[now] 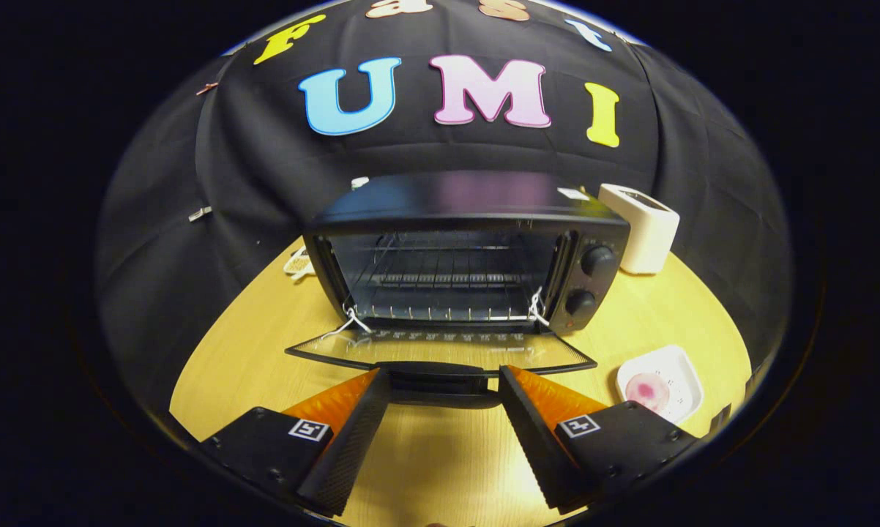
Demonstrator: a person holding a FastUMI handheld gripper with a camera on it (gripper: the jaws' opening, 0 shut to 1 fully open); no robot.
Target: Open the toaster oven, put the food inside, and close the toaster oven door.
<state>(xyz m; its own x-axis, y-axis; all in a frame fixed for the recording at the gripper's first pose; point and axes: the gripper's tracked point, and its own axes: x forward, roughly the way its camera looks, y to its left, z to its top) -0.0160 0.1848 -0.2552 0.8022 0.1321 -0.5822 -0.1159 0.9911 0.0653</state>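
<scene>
A black toaster oven (476,212) stands on the wooden table straight ahead of me, its glass door (440,350) folded down flat toward me. The wire rack (440,289) inside is bare. The door's black handle (440,384) lies between my fingertips, which sit on either side of it without pressing. My gripper (444,384) is open. To the right of my right finger a white square plate (678,377) holds a pink round slice of food (646,389).
A white toaster (641,227) stands to the right of the oven, at the back. A white cable (297,263) lies beside the oven's left side. Two knobs (597,260) sit on the oven's right panel. Bare tabletop (440,454) lies under my fingers.
</scene>
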